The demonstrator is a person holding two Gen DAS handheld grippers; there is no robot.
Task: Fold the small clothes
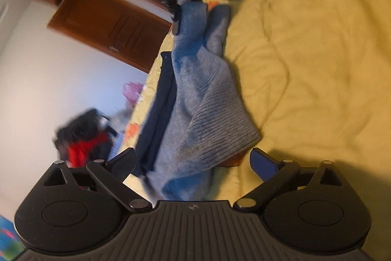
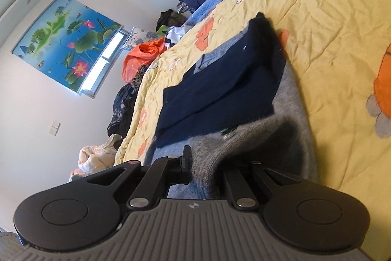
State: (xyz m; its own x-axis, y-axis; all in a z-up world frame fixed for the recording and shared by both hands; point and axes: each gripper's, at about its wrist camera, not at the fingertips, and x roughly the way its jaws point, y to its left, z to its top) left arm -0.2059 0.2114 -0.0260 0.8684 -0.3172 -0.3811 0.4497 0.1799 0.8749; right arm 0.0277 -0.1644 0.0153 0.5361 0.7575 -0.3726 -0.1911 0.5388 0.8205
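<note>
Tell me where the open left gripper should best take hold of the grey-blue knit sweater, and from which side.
Probably the ribbed hem lying just ahead of the open left gripper. It is a firm, thick band, raised off the yellow bedspread, so coming straight ahead with one finger under and one over should catch it. The right gripper is shut on the sweater at the far end.

The yellow bedspread [image 1: 317, 65] lies bare and free on one side. On the other, a dark blue folded garment [image 2: 220, 87] blocks the way, just beside the grey-blue sweater [image 1: 202, 99].
</note>
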